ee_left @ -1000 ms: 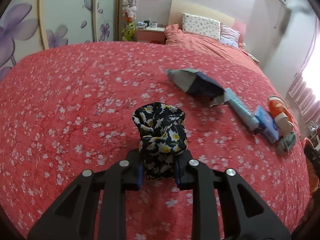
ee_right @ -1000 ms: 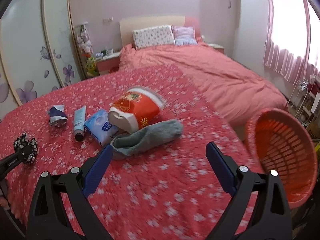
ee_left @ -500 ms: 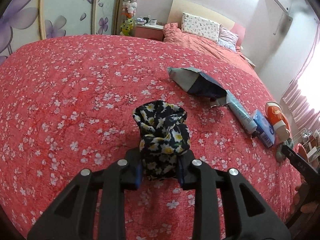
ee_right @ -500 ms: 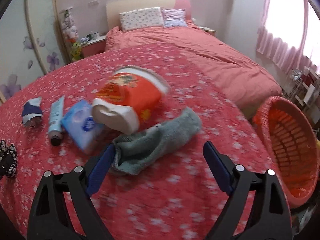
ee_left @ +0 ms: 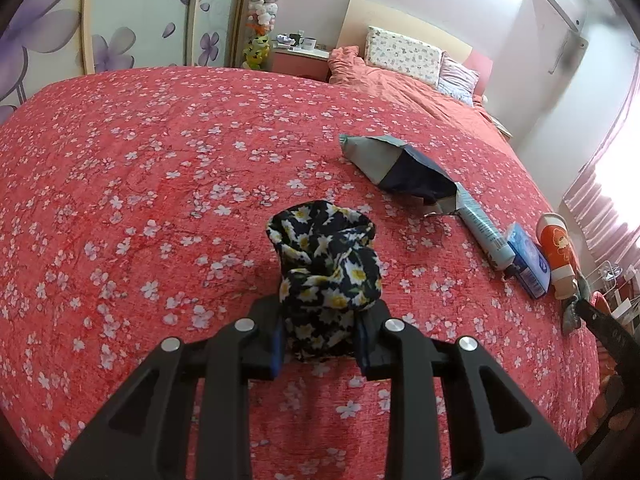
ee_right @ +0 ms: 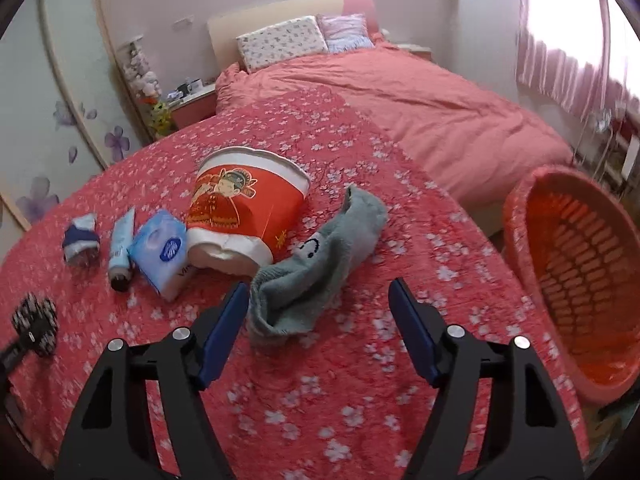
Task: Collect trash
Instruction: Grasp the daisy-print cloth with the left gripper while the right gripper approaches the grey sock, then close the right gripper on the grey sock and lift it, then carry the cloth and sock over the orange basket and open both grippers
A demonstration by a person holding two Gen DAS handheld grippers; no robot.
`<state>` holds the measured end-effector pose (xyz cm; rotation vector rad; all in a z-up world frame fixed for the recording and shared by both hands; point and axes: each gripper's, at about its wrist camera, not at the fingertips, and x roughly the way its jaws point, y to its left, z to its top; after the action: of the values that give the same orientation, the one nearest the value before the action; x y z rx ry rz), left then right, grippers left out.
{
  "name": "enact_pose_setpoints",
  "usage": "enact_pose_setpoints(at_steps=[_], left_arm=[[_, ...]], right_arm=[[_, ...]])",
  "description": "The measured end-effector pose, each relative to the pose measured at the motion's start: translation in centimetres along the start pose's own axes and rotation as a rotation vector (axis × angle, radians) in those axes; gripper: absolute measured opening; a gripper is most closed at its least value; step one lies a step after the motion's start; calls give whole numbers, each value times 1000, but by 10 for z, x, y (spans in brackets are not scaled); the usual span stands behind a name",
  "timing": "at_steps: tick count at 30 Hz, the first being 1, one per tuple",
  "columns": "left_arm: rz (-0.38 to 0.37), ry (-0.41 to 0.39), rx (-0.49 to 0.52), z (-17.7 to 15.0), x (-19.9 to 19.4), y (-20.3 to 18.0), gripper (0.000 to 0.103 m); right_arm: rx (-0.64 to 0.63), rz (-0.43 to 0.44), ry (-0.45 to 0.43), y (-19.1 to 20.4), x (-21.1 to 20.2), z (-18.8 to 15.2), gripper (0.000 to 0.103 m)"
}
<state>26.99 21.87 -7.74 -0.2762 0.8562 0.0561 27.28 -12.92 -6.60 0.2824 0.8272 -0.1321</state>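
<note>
A: Left gripper [ee_left: 319, 346] state?

B: Nearly closed, pads pinching the flowered cloth bundle [ee_left: 326, 270]. The bundle sticks up ahead of the fingertips, clear of the red bedspread [ee_left: 140, 184]. Soft and light, looks crumpled, no slip risk while it's squeezed.

A: Right gripper [ee_right: 320, 320]?

B: Jaws wide but closing. The near end of the grey sock [ee_right: 316, 268] sits between the fingers, closer to the left finger. Pads aren't pressing on it, so nothing is held.

A: How does the sock handle?

B: Limp, fluffy, very light, likely to sag when lifted. The bunched cuff end right at the fingertips is the thickest part, best place to pinch. The flat far end probably gives the pads less to bite.

A: What's around it?

B: The paper cup [ee_right: 244, 216] lies on its side just ahead and left of the right gripper, its base close against the sock's cuff end, maybe touching. Thin-walled, would crush easily. Left of that a blue tissue pack [ee_right: 160, 250], then a tube [ee_right: 120, 248], then a small crumpled wrapper [ee_right: 80, 238], all in a row on the bedspread.

A: Where does the trash go?

B: Probably the orange basket [ee_right: 576, 264], off the bed to the right of the right gripper, tilted with its mouth toward the camera. Looks empty from here.

A: Risk?

B: Closing jaws could nudge the cup, since it's tight against the sock.
</note>
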Motion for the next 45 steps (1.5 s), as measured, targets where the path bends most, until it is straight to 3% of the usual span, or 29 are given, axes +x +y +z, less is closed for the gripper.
enact_pose_setpoints(at_steps=[2,4,7,9,12,26,37,45], left_arm=[[1,0,0,0,0,0,28],[0,0,0,0,0,0,28],[-3,0,-2,0,0,0,28],[-1,0,-1,0,-1,-1,28],[-4,-2,7,0,-1,0,28],[-56,-38,42,-4,-29,-16,20],[-167,-76,153,-4,-70,-90,20],[-297,-74,242,-16,-92,-162,20]], right_arm=[[25,-2,-1,1,3,3,71],[15,-40,11,1,7,5,64],[31,-29,42,-6,15,5,52],[8,-8,44,-7,13,2,27],[-32,-1,29,-6,5,-1,11],[-83,23,-96,-31,-44,0,10],[-98,41,-229,-53,-98,-1,10],[-92,31,-322,-74,-128,-4,10]])
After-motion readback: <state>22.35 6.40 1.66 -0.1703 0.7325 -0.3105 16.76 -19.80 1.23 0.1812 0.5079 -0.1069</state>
